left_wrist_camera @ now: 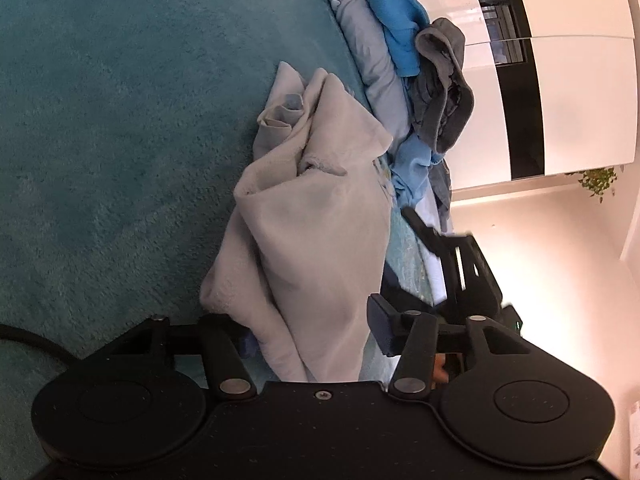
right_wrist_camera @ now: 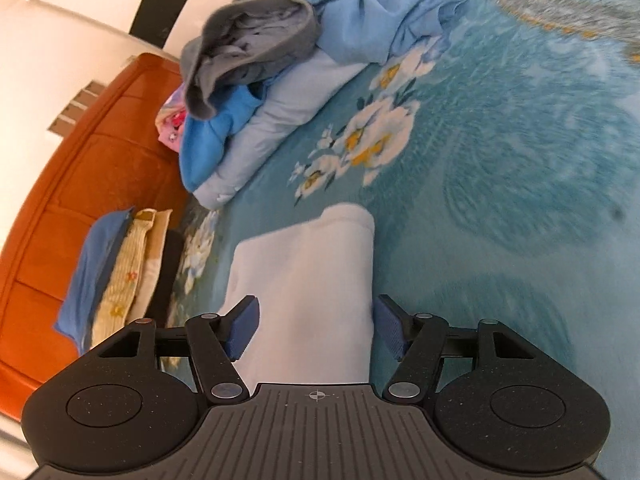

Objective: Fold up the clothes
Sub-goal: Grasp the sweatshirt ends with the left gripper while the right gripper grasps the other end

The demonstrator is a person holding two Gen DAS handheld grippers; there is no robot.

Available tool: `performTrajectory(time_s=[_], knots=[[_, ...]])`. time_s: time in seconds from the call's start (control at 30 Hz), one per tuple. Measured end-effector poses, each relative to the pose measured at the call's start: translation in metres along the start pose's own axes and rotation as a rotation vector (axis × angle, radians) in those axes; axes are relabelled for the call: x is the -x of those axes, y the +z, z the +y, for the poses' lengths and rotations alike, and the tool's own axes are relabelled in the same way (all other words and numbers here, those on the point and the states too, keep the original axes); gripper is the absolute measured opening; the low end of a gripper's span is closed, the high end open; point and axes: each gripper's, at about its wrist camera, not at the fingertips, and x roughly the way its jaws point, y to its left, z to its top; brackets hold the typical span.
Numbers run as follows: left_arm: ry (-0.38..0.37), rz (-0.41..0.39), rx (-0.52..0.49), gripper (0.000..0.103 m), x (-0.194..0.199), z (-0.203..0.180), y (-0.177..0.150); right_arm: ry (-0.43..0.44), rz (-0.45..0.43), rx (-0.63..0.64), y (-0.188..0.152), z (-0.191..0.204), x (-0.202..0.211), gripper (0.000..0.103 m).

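Left wrist view – garment: a pale grey-beige fleece garment [left_wrist_camera: 308, 216] lies bunched on the teal bedspread [left_wrist_camera: 112, 128], running back between the fingers of the left gripper [left_wrist_camera: 312, 336].
Left wrist view – jaws: spread wide, with cloth between them; the left pad is mostly hidden by the fabric, so I cannot tell whether it touches. Probably positioned to take an edge, not yet a pinch.
Left wrist view – background: the unfolded pile [left_wrist_camera: 432, 80] of grey and blue clothes sits well apart on a light blue quilt [left_wrist_camera: 368, 52] – likely waiting its turn. The right gripper [left_wrist_camera: 460, 256] shows beyond the garment's far side.
Right wrist view – garment: the same pale cloth [right_wrist_camera: 308, 280] reads as a smooth folded band, lying flat on the floral bedspread [right_wrist_camera: 500, 160].
Right wrist view – jaws: the right gripper's [right_wrist_camera: 316, 328] blue pads stand open on either side of the band, just beside its edges, gripping nothing.
Right wrist view – stack: folded items [right_wrist_camera: 116, 272] rest against the orange headboard [right_wrist_camera: 80, 168], seemingly the finished pile.
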Motion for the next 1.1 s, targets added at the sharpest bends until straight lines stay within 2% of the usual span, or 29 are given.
performTrajectory(time_s=[0.13, 0.17, 0.2, 0.3, 0.33, 0.4, 0.43, 0.63, 0.8, 0.93, 1.1], knots=[[0.009, 0.007, 0.026, 0.040, 0.000, 0.003, 0.002, 0.016, 0.007, -0.020, 0.014, -0.003, -0.019, 0.058], [0.011, 0.008, 0.034, 0.039, 0.000, 0.003, 0.003, 0.000, 0.004, -0.016, 0.015, -0.002, -0.021, 0.049], [0.012, 0.009, 0.039, 0.037, 0.000, 0.003, 0.003, -0.017, 0.002, -0.012, 0.016, -0.001, -0.022, 0.030], [0.008, 0.007, 0.028, 0.033, 0.000, -0.001, 0.004, -0.049, -0.014, 0.007, 0.016, 0.002, -0.022, 0.009], [0.004, 0.005, 0.012, 0.031, 0.000, -0.004, 0.004, -0.040, -0.028, 0.013, 0.014, 0.002, -0.017, 0.008], [0.005, 0.004, -0.021, 0.011, 0.000, -0.008, 0.007, -0.028, -0.064, 0.019, 0.008, 0.004, -0.004, 0.006], [0.005, 0.004, -0.033, 0.007, 0.001, -0.009, 0.008, -0.029, -0.083, 0.022, 0.006, 0.006, 0.004, 0.006], [-0.011, -0.010, -0.170, 0.004, 0.009, -0.023, 0.028, -0.064, -0.199, 0.056, -0.031, 0.018, 0.069, 0.006], [-0.006, 0.032, -0.224, 0.004, 0.013, -0.024, 0.050, -0.080, -0.251, -0.027, -0.094, 0.010, 0.125, 0.006], [0.019, 0.032, -0.218, 0.004, 0.014, -0.013, 0.060, -0.077, -0.251, -0.103, -0.143, -0.004, 0.145, 0.006], [0.033, 0.039, -0.239, 0.006, 0.014, -0.006, 0.066, -0.102, -0.235, -0.086, -0.144, -0.010, 0.147, 0.008]])
